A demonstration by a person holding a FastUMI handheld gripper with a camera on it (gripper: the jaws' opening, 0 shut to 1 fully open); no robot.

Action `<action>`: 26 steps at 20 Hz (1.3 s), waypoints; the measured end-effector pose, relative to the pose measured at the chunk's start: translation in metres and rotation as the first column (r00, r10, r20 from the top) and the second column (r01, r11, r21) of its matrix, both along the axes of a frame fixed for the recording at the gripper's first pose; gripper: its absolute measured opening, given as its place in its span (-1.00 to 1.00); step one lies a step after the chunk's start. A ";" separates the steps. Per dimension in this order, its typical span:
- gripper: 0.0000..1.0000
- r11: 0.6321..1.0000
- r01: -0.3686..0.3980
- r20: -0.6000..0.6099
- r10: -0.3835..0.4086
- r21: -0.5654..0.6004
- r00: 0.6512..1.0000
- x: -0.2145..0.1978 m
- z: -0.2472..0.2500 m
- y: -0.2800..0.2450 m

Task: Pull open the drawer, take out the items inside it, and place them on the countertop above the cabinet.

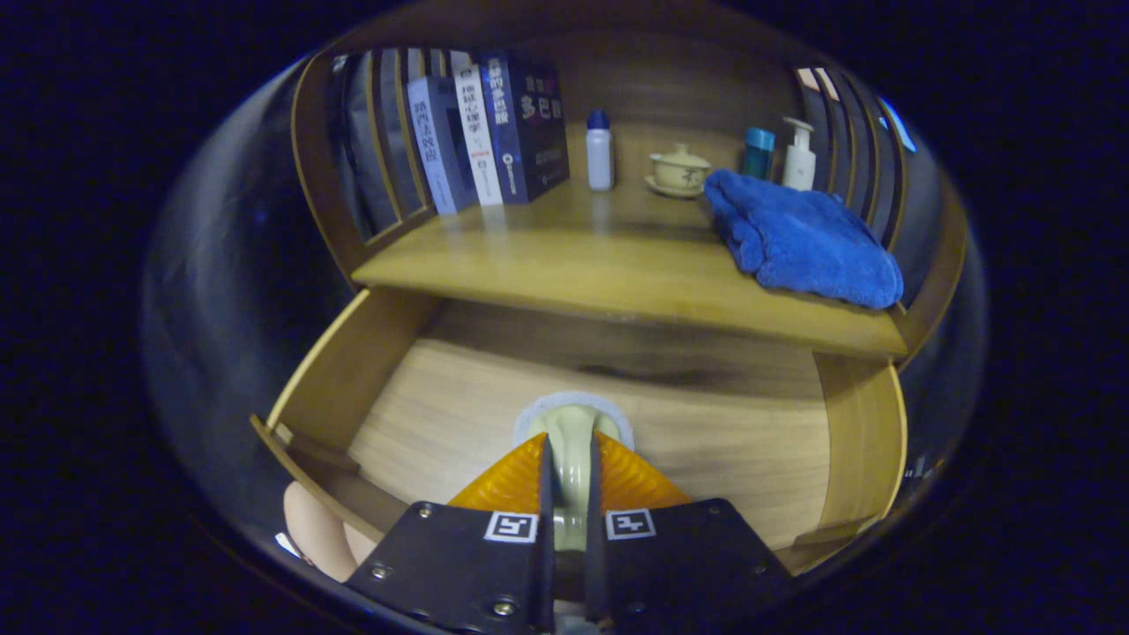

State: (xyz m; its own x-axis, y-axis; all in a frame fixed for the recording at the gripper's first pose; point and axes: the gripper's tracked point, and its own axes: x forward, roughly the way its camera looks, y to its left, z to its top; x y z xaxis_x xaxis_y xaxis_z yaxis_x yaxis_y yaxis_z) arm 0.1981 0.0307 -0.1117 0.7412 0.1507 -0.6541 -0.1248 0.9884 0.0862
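Inside the pulled-open drawer (353, 370), the gripper (571, 467) is clamping both fingers on a pale green handled item (573, 441), while a blue towel (798, 238), books (494, 123) and bottles are sitting on the countertop (600, 265) above.

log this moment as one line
drawer: open | gripper: shut on spoon above drawer floor | towel: on countertop

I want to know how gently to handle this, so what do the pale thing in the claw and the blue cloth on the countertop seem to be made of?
The pale object, pinched between both claw fingers over the open drawer, looks like glazed ceramic or hard plastic: smooth, with a soft sheen. I cannot tell which. The blue towel looks like plush microfibre or terry: fuzzy, matte, softly folded.
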 end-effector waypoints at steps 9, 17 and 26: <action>-0.72 0.989 0.141 0.267 -0.150 0.051 0.952 0.078 0.095 -0.016; -0.72 0.972 0.231 0.285 -0.234 0.043 0.929 0.140 0.082 -0.026; -0.72 0.963 0.263 0.273 -0.268 0.056 0.924 0.165 0.068 -0.029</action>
State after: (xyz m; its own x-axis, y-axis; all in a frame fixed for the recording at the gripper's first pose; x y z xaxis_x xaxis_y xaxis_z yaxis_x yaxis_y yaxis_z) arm 0.3627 0.0017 -0.0442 0.9063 -0.0670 -0.4173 0.1207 0.9873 0.1036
